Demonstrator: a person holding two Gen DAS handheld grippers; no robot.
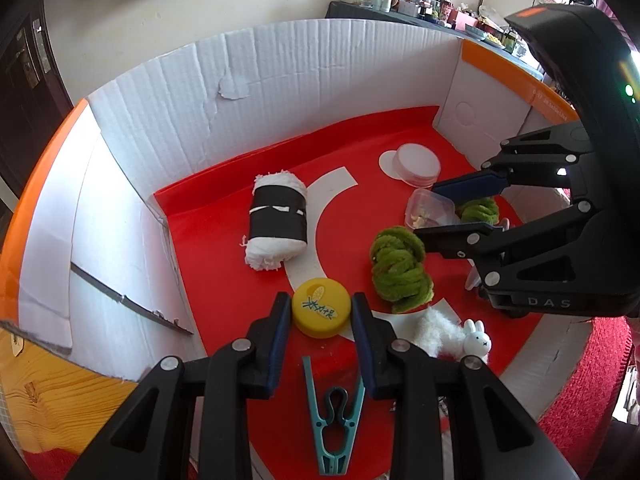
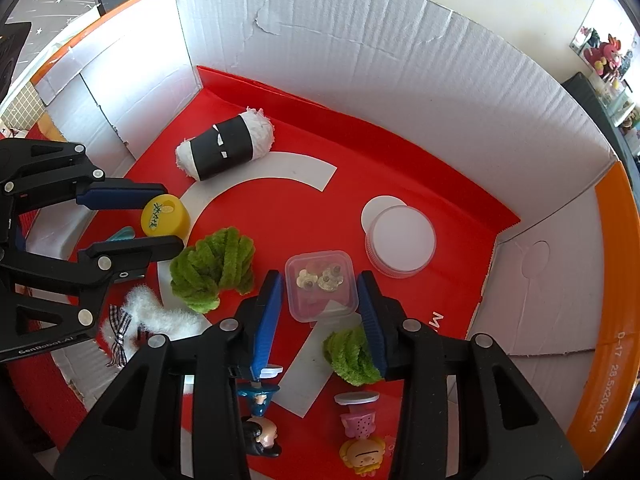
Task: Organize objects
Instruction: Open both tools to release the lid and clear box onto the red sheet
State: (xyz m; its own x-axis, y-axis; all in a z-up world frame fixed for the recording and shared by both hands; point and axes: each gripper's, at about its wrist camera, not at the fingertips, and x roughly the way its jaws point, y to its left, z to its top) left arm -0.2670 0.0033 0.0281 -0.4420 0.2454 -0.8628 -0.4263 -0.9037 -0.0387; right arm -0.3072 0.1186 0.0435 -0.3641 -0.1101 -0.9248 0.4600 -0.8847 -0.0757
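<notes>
Currently logged: two pick-ups being lined up inside a white cardboard box [image 2: 400, 60] lined with a red sheet [image 2: 288, 220]; nothing has been lifted yet.

- Left hand-held gripper [image 1: 321, 312]: released, jaws spread to either side of the yellow lid [image 1: 320, 307], pads just beside its rim, contact uncertain. Judged next move: close squarely on the rim, since the lid is low and smooth and could slip out.
- Right hand-held gripper [image 2: 320, 300]: released, jaws flanking the small clear container [image 2: 321, 285], not pressing it. Judged next move: close gently, as the thin plastic walls may flex.
- Clear container, contents: a few small pale pieces, too small to identify; no lid on it.
- White round lid [image 2: 402, 242]: lies beyond the container, overlapping a white disc on the sheet.
- Loose items: rolled white towel with black band [image 1: 277, 222] near the back wall; large green yarn bundle [image 1: 400, 270] between the two grippers; smaller green bundle [image 2: 352, 354] under the right jaw; teal clothes peg [image 1: 335, 408]; white rabbit figure [image 1: 476, 340]; two small dolls [image 2: 362, 454] at the near edge.
</notes>
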